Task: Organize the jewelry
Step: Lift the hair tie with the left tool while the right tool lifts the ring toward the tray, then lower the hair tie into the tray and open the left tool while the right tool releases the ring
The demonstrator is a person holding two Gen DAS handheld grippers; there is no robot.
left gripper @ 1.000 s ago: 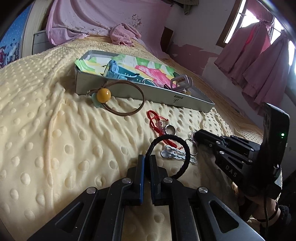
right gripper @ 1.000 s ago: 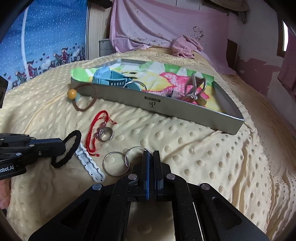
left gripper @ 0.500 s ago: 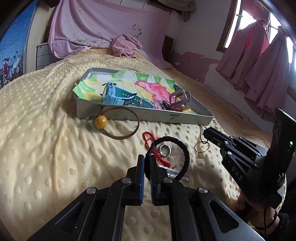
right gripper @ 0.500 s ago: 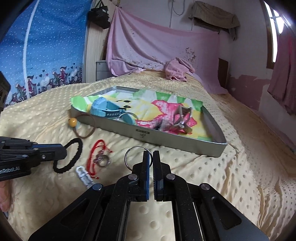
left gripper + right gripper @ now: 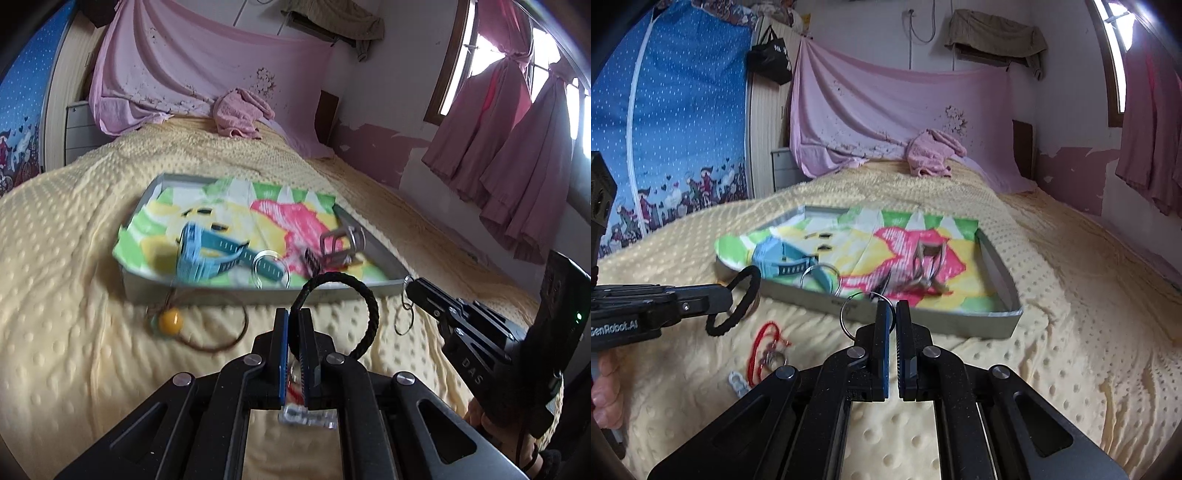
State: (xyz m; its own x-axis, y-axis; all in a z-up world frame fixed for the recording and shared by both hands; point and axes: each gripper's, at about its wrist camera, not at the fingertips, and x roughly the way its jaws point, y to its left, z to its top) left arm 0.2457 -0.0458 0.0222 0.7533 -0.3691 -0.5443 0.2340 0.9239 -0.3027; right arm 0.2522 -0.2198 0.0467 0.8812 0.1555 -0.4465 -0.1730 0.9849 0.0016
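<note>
Dangling black braided band [image 5: 364, 314] (looped)

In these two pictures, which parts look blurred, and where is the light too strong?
Left wrist view: the tray and blue watch are motion-smeared, the left gripper stays sharp, the window is blown out. Right wrist view: the tray contents are softly blurred, with glare at the window; straight edges bend.

Watch [image 5: 201, 254], clip [image 5: 341, 242] in tray [image 5: 221, 293]; bead tie [image 5: 170, 320] before tray.
</note>
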